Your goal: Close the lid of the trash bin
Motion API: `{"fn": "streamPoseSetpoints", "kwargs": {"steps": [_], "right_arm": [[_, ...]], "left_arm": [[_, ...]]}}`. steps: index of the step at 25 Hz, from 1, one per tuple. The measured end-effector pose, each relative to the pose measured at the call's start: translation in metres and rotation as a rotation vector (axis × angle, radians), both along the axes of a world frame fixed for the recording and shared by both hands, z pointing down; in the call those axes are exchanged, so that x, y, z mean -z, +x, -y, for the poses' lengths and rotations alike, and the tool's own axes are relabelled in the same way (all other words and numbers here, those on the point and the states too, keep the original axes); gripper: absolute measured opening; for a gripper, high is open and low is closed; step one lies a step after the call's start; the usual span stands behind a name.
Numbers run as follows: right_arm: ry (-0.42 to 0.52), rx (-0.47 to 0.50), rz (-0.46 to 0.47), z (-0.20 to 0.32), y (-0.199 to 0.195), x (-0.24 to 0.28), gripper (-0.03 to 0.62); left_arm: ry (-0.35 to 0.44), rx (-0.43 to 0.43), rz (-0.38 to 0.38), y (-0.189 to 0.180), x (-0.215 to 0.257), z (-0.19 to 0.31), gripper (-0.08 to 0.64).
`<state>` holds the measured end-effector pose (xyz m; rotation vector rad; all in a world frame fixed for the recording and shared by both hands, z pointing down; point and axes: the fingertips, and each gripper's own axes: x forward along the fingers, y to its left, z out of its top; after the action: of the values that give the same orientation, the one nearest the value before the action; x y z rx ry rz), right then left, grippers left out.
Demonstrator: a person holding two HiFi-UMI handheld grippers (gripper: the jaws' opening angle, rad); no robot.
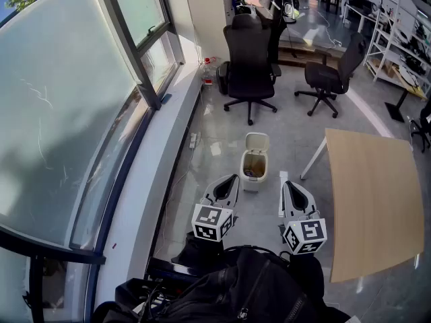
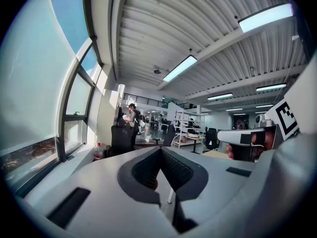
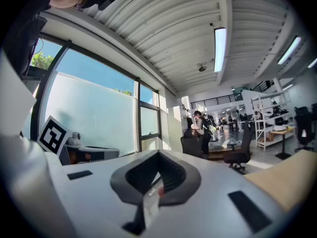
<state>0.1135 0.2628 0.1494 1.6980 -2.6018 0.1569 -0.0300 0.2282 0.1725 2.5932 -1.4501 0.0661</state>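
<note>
In the head view a small cream trash bin (image 1: 254, 172) stands on the grey floor, its lid (image 1: 257, 142) swung up and open behind the mouth. My left gripper (image 1: 233, 178) hovers just left of the bin and nearer to me, jaws shut and empty. My right gripper (image 1: 285, 184) hangs to the bin's right, also shut on nothing. Neither touches the bin. The left gripper view shows its closed jaws (image 2: 161, 148) aimed level across the room, and so does the right gripper view (image 3: 159, 152). The bin is out of sight in both.
A light wooden table (image 1: 377, 200) stands close on the right, its leg near the bin. A white window sill (image 1: 161, 173) runs along the left. Two black office chairs (image 1: 249, 66) (image 1: 328, 79) stand beyond the bin. A black backpack (image 1: 249, 288) lies below me.
</note>
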Motion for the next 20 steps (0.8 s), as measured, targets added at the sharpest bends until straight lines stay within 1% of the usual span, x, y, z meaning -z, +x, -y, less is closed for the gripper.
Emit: {"fn": "streamPoseSetpoints", "kwargs": {"steps": [5, 12, 20], "right_arm": [[0.001, -0.005, -0.013, -0.001, 0.000, -0.001, 0.005], [-0.006, -0.007, -0.002, -0.003, 0.003, -0.003, 0.005], [-0.012, 0.003, -0.001, -0.010, 0.005, -0.005, 0.005]], "left_arm": [[0.006, 0.011, 0.011, -0.003, 0.001, 0.001, 0.002], [0.030, -0.008, 0.040, 0.007, 0.003, -0.005, 0.002], [0.029, 0.005, 0.050, 0.009, 0.004, -0.011, 0.002]]}}
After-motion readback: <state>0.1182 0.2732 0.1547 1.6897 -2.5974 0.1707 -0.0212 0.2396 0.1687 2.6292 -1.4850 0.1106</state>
